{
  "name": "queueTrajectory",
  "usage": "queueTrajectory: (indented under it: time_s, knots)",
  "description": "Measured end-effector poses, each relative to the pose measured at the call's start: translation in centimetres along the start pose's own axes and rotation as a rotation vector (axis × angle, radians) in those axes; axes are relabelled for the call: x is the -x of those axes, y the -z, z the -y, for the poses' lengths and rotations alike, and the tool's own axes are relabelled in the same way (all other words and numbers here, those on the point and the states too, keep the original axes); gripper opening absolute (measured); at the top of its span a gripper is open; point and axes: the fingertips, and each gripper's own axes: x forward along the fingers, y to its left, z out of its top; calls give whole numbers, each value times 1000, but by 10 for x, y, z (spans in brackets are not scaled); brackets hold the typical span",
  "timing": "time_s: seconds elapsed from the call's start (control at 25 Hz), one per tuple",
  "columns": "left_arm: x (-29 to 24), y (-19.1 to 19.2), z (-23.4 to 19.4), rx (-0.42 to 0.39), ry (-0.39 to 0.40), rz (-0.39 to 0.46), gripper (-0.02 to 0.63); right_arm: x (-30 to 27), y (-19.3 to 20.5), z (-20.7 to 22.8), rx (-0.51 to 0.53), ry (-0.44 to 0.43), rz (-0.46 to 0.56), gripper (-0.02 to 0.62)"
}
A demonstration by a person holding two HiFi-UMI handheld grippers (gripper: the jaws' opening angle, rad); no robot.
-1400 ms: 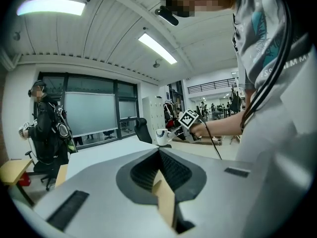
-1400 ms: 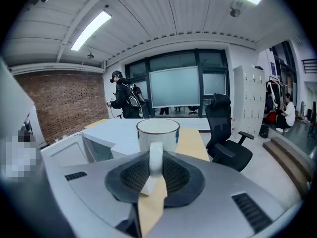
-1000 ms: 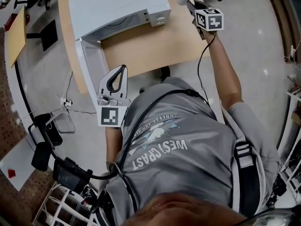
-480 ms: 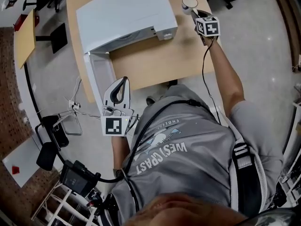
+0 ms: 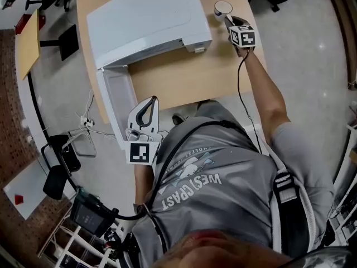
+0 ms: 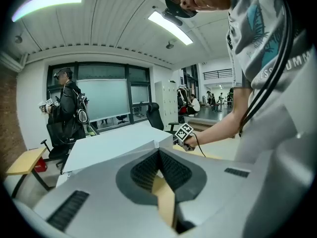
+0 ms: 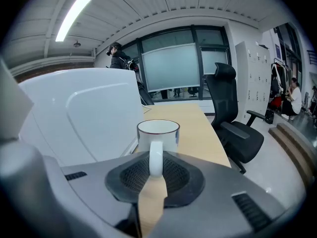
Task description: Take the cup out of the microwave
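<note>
A white cup with a dark rim hangs just to the right of the white microwave, low over the wooden table. My right gripper is shut on the cup's handle; whether the cup's base touches the table I cannot tell. The microwave's door stands open, out past the table's front edge. My left gripper is shut and holds nothing, at the table's front edge next to that door.
A black office chair stands beyond the table's far right side. A small yellow table and cables lie on the floor at the left. Another person stands far off in the room.
My right gripper has sunk toward the tabletop with the cup in it, staying beside the microwave. My left gripper has drifted a little nearer the open door.
</note>
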Motion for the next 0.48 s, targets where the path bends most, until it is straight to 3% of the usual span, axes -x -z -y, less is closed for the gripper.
queueTrajectory:
  time_s: [0.28,0.48]
  knots:
    - [-2,8,3,-11,-8,-64,43,-19,-3,-2,11,-39,30,71]
    - [-13,33,-2,-70,-14,-180,43,-58,5,-15,13,-81,26,71]
